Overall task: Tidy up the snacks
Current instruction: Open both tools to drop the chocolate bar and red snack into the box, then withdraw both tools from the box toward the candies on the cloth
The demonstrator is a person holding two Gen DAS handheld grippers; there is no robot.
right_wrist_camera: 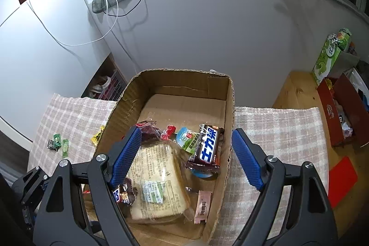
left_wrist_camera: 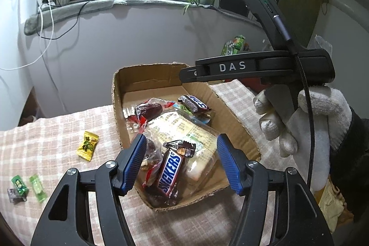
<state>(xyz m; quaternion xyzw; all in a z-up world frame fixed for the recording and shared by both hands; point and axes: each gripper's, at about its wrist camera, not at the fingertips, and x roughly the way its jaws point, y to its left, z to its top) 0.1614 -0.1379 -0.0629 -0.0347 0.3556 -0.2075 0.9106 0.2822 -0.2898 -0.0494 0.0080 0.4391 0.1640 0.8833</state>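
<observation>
Both grippers over the cardboard box, pointing down into it. Left gripper: fingers spread, pinching nothing, a Snickers bar lying loose between the pads on the heap, nearer the left pad and apparently clear of both. Right gripper: fingers spread too, empty, straddling the box's right wall, left pad above the wrapped bread, right pad outside over the checked cloth. Risk for the box first: thin, torn walls, likely to shift or buckle if the right pad comes down on the rim. Bread next: soft, filling the space under the left pads, easily squashed by a deep reach. Second chocolate bar propped at a tilt just inside the right wall, between the right fingers; liable to slide flat or snag on a closing pad. Near Snickers bar: slick wrapper, slanted, prone to slip out of a shallow pinch. Smallest things last: yellow candy and green candies well left of the left fingers, outside the box on the cloth; flat, light, likely to skid or drag the cloth into the pinch.
</observation>
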